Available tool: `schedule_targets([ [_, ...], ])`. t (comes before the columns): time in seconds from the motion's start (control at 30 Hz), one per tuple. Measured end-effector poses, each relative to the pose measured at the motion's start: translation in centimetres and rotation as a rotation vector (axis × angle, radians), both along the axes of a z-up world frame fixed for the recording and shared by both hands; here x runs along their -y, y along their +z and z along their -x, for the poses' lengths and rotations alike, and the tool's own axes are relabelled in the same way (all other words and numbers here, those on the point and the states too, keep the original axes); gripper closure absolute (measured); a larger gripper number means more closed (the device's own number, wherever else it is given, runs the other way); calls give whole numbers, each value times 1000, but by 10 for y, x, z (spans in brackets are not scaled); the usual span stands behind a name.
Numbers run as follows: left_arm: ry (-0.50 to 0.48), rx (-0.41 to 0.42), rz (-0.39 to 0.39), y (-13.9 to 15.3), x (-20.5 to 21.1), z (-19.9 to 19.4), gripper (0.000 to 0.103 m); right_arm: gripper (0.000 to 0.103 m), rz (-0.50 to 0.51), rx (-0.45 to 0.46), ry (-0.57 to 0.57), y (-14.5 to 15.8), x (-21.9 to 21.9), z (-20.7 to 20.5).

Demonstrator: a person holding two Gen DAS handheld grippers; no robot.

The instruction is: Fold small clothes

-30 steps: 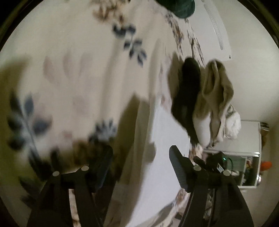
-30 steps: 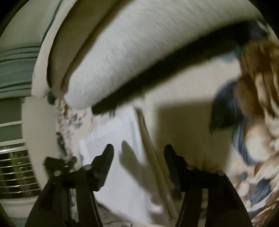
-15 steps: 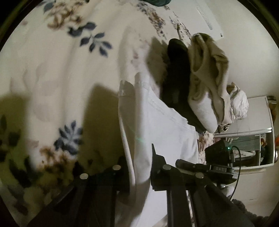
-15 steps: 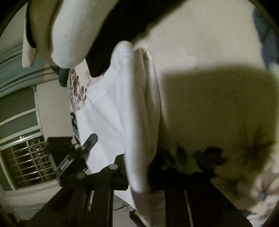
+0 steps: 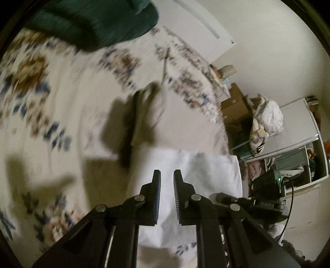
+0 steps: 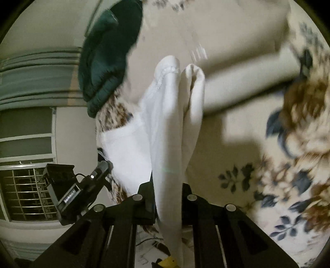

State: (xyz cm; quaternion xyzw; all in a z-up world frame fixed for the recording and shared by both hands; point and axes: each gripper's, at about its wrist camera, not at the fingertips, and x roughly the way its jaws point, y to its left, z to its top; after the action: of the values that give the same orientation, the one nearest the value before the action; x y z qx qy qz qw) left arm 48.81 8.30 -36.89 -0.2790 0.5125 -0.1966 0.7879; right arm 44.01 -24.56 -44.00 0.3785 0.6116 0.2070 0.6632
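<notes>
A small white garment (image 5: 198, 171) lies on the floral bedspread (image 5: 51, 115), partly folded. My left gripper (image 5: 166, 177) hovers over it, its jaws a narrow gap apart with nothing between them. My right gripper (image 6: 168, 191) is shut on a bunched edge of the same white garment (image 6: 169, 115), which rises up between its fingers. The left gripper with its camera body (image 6: 68, 193) shows at the lower left of the right wrist view.
A dark green garment (image 5: 99, 18) lies at the far edge of the bed, also in the right wrist view (image 6: 105, 55). A dark and beige clothes pile (image 5: 140, 115) lies beyond the white garment. Cardboard boxes (image 5: 235, 103), a laundry heap (image 5: 266, 119) and a cabinet stand right.
My left gripper has let go of the white garment's edge and risen above it, jaws slightly parted. My right gripper stays clamped on the fabric and has lifted and turned.
</notes>
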Motion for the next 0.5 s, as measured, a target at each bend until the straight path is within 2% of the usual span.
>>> schedule_targets([
  [0.13,-35,28,-1,12,28,-34,93,91,-1,22,-32,27,26,-37],
  [0.2,-37,-1,-6,0,35,-36,93,91,54,34,-8,36,36,-53],
  [0.3,-14,-48,-33,-14,39,-28,92,91,57,25,30,48,35,-64],
  [0.4,36,-50,-98,-10,31,-21,92,91,38,45,74,72,27,-68],
  [0.5,84,13,-210,12,24,-22,92,91,-3,92,104,104,-1,-74],
])
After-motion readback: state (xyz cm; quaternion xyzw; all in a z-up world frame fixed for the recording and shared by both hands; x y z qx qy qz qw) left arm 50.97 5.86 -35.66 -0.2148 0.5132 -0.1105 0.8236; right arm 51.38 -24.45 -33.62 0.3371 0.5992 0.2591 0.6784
